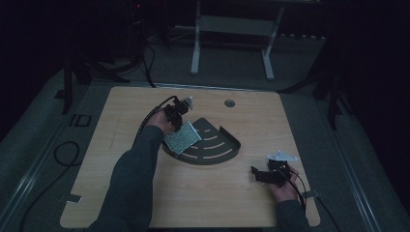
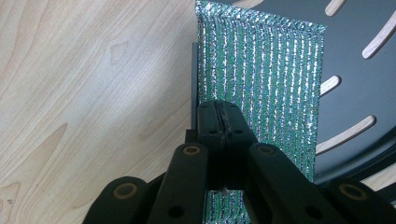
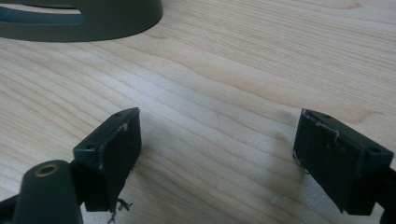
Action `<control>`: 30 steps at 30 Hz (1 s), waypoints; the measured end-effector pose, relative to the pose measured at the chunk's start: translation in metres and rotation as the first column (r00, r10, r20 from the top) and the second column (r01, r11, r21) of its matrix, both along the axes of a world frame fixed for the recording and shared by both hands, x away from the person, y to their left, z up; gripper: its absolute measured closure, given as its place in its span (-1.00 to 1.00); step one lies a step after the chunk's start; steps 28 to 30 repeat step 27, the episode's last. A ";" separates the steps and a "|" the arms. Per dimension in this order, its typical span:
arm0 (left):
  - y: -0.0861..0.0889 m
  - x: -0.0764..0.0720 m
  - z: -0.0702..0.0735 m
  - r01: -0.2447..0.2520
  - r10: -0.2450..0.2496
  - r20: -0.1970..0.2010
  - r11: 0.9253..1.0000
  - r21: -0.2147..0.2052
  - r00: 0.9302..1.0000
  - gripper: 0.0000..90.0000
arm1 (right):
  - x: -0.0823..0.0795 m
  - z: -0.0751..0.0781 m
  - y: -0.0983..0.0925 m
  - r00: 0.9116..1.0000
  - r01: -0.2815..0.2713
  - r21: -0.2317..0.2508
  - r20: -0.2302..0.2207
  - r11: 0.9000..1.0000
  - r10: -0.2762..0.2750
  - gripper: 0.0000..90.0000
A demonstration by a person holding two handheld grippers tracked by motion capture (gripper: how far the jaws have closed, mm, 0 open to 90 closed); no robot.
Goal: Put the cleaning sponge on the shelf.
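A glittery green-and-silver scouring pad lies partly over the left side of a dark, slotted, quarter-round tray in the middle of the wooden table. My left gripper is at the pad's upper left edge, and its jaws are pinched together on that edge. Near the table's front right my right gripper rests low over bare wood. It is open wide with nothing between its fingers. The tray's curved rim shows far off in the right gripper view.
A round cable hole sits in the table's far edge, behind the tray. Black cables trail from both grippers. A white stand is on the floor beyond the table. Bare wood lies between the two hands.
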State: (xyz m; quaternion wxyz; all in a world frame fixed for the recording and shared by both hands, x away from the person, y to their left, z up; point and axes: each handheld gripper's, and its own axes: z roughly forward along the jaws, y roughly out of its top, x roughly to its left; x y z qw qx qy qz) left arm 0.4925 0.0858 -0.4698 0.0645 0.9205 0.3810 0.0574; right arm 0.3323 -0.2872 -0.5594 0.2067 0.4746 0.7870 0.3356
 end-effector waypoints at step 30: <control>0.037 -0.013 0.020 -0.084 0.086 0.002 0.985 -0.154 0.996 0.41 | 0.000 0.000 0.000 1.000 0.000 0.000 -0.001 1.000 0.000 -0.67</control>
